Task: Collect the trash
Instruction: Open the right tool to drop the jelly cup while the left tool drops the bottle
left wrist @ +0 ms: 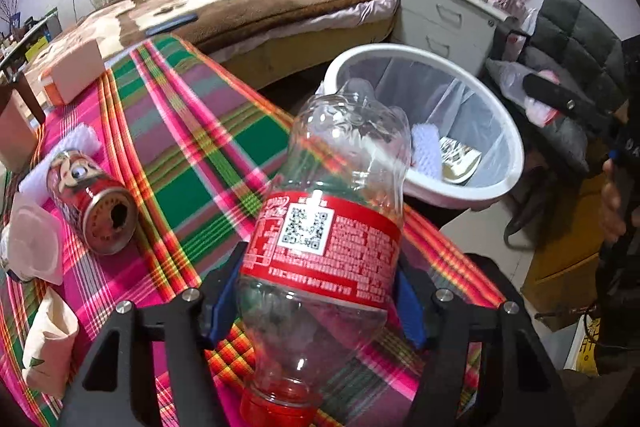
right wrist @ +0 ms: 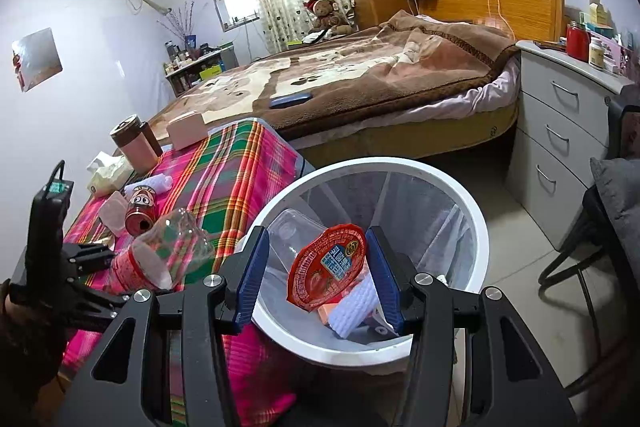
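A clear plastic bottle [left wrist: 320, 227] with a red label and red cap lies tilted between the blue pads of my left gripper [left wrist: 318, 267], which is shut on its labelled middle above the plaid tablecloth [left wrist: 192, 131]; the cap points back at the camera. The right wrist view shows the same bottle [right wrist: 168, 251] at the left. My right gripper [right wrist: 316, 275] is shut on a clear plastic cup with a red foil lid [right wrist: 326, 265], held over the white bin [right wrist: 480, 227]. The bin [left wrist: 420, 51] holds a white foam piece and a wrapper.
On the cloth lie a red can [left wrist: 96, 203] on its side, a white foam roll [left wrist: 80, 139], a clear lid [left wrist: 36, 243] and a paper scrap [left wrist: 48, 343]. A pink box [left wrist: 76, 71] sits farther back. A bed [right wrist: 360, 75] and white drawers [right wrist: 560, 131] stand beyond the bin.
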`<state>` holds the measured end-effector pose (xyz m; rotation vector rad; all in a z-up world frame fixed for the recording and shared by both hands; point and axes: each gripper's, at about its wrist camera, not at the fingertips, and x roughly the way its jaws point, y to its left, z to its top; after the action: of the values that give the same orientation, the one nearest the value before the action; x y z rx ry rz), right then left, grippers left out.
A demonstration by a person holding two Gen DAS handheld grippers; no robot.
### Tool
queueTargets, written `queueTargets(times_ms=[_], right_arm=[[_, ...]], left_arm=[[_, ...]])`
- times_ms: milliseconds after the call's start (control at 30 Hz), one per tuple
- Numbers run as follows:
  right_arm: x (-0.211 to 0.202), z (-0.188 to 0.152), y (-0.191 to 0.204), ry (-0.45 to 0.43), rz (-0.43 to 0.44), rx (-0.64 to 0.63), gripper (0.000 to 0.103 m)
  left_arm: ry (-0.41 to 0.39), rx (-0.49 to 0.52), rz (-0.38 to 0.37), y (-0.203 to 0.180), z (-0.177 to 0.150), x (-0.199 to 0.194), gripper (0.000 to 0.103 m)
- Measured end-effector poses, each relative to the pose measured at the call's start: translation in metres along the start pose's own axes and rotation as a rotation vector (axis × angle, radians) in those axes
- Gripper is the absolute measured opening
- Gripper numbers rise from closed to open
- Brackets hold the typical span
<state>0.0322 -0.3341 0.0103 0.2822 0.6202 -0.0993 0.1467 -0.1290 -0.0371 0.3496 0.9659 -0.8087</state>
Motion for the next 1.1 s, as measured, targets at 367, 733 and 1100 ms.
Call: queueTargets(times_ms=[367, 733, 1100], right_arm=[[-0.002, 0.011, -0.012, 0.001, -0.046, -0.017, 0.051], [0.025, 0.010, -0.046, 0.097, -0.124, -0.009, 0.051], [0.037, 0.014, -0.058, 0.122, -0.100, 0.007, 0.064]], left_arm=[[-0.058, 0.003, -0.054, -0.028, 0.044, 0.002, 0.068], [0.006, -0.019, -0.120, -0.064, 0.084, 0.055, 0.068], [0.001, -0.056, -0.163, -0.068, 0.095, 0.069, 0.077]])
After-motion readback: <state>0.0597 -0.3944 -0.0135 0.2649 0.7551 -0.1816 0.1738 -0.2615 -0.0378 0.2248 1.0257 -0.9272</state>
